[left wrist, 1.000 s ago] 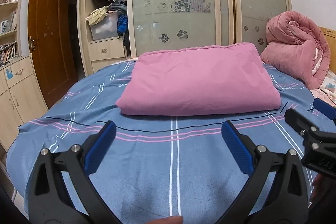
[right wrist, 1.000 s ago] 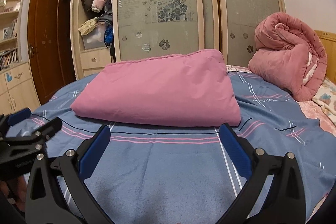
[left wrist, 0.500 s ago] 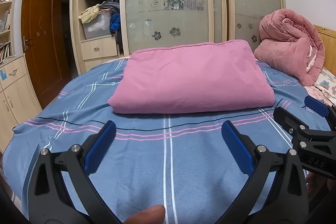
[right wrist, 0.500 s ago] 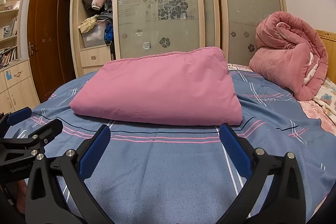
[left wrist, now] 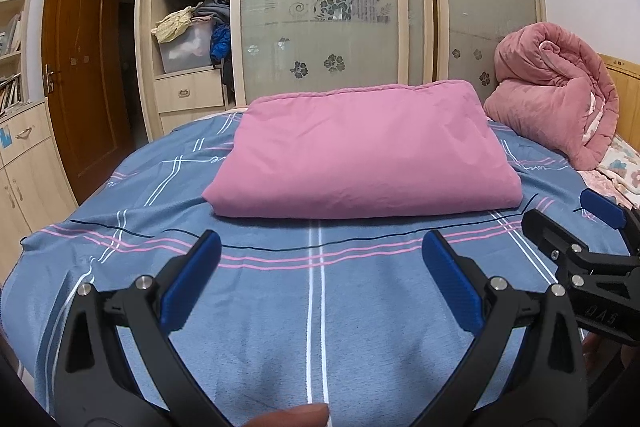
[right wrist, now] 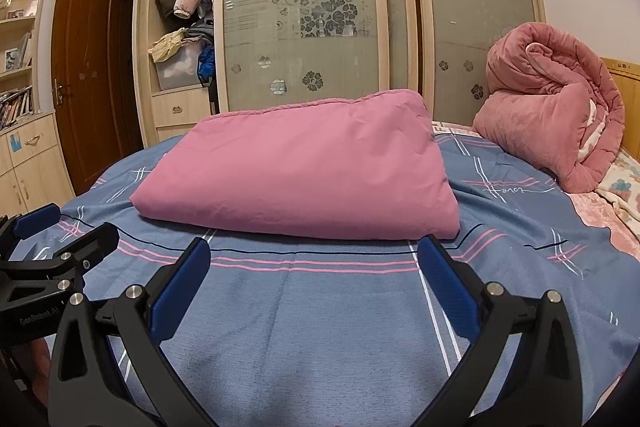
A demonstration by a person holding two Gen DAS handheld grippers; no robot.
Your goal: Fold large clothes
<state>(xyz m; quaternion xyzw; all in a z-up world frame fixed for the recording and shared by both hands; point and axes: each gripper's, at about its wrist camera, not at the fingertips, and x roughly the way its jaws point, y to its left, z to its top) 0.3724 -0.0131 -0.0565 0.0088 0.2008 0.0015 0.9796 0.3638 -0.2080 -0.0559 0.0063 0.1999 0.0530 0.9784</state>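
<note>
Lying folded on the blue bedsheet, pink quilt; rolled comforter sitting beside. Left gripper and right gripper hovering, fingers spread wide, holding nothing.

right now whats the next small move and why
Probably ease both grippers forward toward the pink folded quilt. The left gripper and right gripper hover open and empty over the blue bedsheet, short of its near edge.

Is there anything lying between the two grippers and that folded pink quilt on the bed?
Nothing visible. Only bare blue bedsheet separates the open left gripper and open right gripper from the pink quilt.
</note>
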